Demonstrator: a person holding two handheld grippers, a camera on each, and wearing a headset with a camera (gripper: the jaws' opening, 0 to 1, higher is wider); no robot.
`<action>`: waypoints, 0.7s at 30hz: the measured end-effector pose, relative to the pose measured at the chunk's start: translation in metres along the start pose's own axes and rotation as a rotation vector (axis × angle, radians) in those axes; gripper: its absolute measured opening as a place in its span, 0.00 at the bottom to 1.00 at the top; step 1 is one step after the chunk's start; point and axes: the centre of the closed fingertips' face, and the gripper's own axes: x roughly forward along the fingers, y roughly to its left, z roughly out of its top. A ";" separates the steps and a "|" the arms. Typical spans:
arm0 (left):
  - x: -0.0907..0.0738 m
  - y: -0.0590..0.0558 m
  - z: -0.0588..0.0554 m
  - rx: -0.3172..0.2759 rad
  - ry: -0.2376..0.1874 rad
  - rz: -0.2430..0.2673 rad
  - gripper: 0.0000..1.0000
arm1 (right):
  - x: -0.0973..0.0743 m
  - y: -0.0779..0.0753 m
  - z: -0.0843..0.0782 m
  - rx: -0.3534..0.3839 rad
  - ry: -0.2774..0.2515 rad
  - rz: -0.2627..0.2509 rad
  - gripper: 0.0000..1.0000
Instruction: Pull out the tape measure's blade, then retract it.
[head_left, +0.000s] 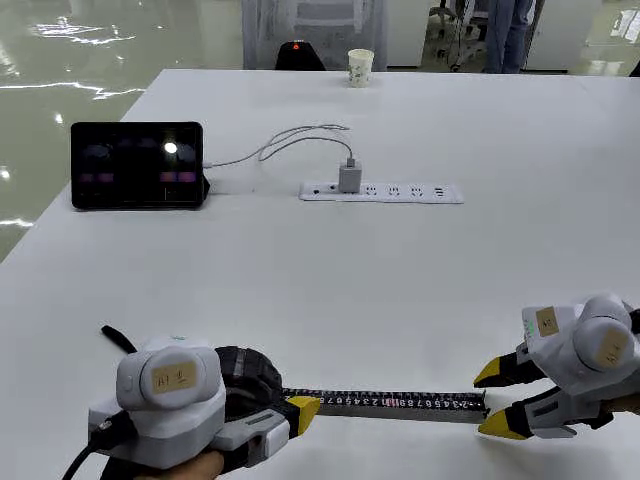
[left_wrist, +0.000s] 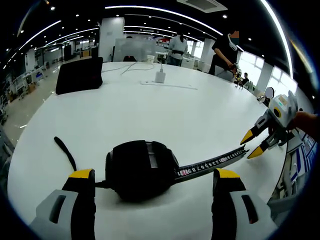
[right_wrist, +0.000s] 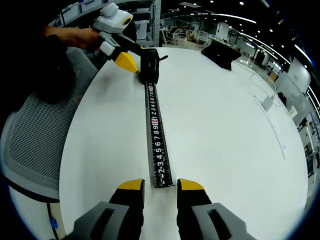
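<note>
LEFT TO RIGHT: The tape measure's blade (head_left: 390, 402) lies drawn out flat on the white table (head_left: 400, 280). It runs from its black case (head_left: 250, 372) at the person's left over to the right gripper (head_left: 495, 400).

The right gripper's jaws stand part spread w/ the blade's free end between the tips. It's close on both sides, but the right gripper view shows a sliver of table each side, so it doesn't look pinched.

The left gripper (left_wrist: 155, 175) brackets the case w/ its jaws spread wide. There are gaps on both sides & nothing is clamped.

Step in hand, by my read: the pull-out half looks done or nearly so, and retraction is not yet begun. The next move prob. calls for steadying the case & feeding the blade back under control rather than letting it snap. Thin sprung strip can whip, and a light case could skid on that slick top.

Materials:
- **Blade:** a narrow dark strip w/ pale numerals & a red mark approx midway.
- **Case:** rounded, matte black, rubbery-looking, w/ a black strap (head_left: 118, 338) trailing behind it on the table.
- **Tabletop:** smooth, faintly glossy.
- **Grippers:** pale grey moulded bodies w/ wedge-shaped yellow tips.
- **Farther back:** a dark tablet (head_left: 137, 165), a white power strip (head_left: 400, 192) w/ a charger (head_left: 349, 177) & cable (head_left: 280, 142), and a paper cup (head_left: 360, 67).
</note>
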 end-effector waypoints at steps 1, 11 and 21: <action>0.001 0.001 0.000 -0.001 0.001 0.005 0.94 | 0.001 0.000 -0.002 -0.007 0.009 0.005 0.21; 0.007 0.008 -0.001 -0.026 0.008 0.025 0.85 | 0.005 -0.003 -0.006 -0.025 -0.008 0.034 0.13; 0.011 0.008 -0.002 -0.050 0.003 0.024 0.76 | 0.005 -0.002 -0.004 -0.036 -0.059 0.071 0.12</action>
